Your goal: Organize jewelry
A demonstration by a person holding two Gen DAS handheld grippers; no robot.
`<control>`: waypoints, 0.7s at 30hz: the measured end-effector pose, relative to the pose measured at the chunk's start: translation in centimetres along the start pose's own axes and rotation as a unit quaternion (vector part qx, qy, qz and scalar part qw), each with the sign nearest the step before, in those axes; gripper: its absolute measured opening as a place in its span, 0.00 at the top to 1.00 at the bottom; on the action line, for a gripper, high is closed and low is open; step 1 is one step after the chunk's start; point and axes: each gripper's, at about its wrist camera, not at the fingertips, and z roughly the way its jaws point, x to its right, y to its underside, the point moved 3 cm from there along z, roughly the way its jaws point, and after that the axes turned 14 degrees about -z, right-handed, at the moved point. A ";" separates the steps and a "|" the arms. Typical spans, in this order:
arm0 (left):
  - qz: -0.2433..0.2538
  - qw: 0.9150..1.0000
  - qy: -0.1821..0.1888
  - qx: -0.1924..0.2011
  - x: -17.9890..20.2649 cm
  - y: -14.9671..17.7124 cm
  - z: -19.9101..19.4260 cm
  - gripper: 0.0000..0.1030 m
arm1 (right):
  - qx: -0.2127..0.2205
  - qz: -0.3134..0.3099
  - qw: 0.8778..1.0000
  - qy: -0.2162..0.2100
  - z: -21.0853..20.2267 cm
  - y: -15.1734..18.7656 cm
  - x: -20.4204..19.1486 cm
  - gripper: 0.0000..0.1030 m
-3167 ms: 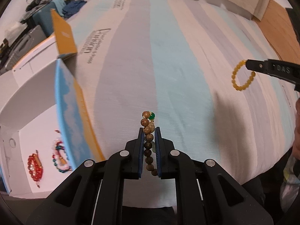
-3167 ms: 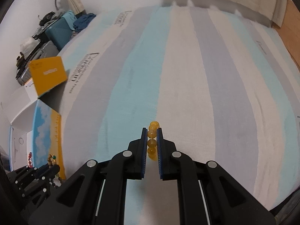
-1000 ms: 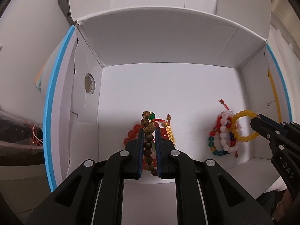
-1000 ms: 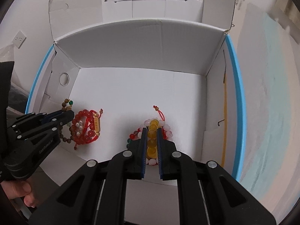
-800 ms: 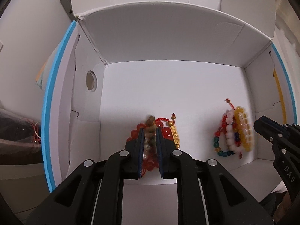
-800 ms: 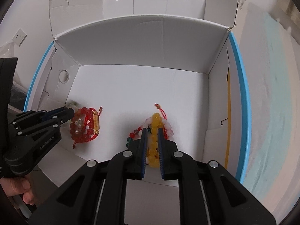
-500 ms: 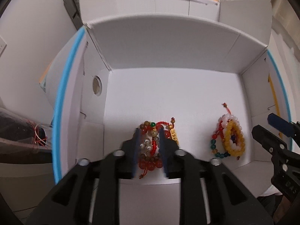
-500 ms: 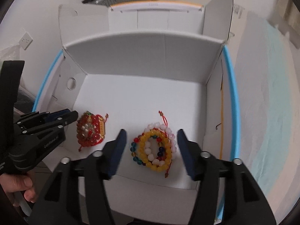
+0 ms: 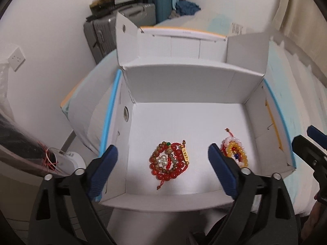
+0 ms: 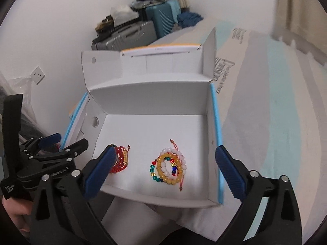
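- Open white cardboard box with blue and orange edges (image 9: 184, 77), flaps up, standing beside the bed; white floor inside.
- Heap of red, brown wooden and pearl bead bracelets with a gold charm (image 9: 169, 160), lying on the box floor toward the left wall.
- Second heap, a yellow bead bracelet over pink-white and multicoloured bead bracelets (image 10: 168, 168), lying on the box floor nearer the right wall, well apart from the first.
- Left gripper (image 9: 162, 170), black with blue pads: jaws have just been opening, now spread wide above the red heap, gripping nothing.
- Right gripper (image 10: 164, 169), same make: jaws have just been opening, now spread wide above the yellow heap, gripping nothing.
- Bed cover in pale blue, grey and white stripes (image 10: 276, 112), to the right of the box.
- Grey hard-shell suitcase (image 9: 120, 32) and teal suitcase (image 9: 161, 2) against the white wall, clutter piled on top.
- White wall socket (image 10: 37, 75), on the left.
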 end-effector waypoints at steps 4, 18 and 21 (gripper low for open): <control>-0.008 1.000 0.018 0.012 -0.6 1.2 -1.9 0.06 | 0.022 -0.006 1.000 0.016 -2.4 1.1 -0.7 0.07; 0.018 0.996 0.036 0.074 -1.1 6.6 -6.4 0.06 | 0.058 0.003 0.996 0.062 -7.4 6.2 -2.5 0.07; 0.023 0.996 0.037 0.076 -0.9 7.3 -6.7 0.06 | 0.057 0.006 0.996 0.071 -7.7 7.1 -2.6 0.07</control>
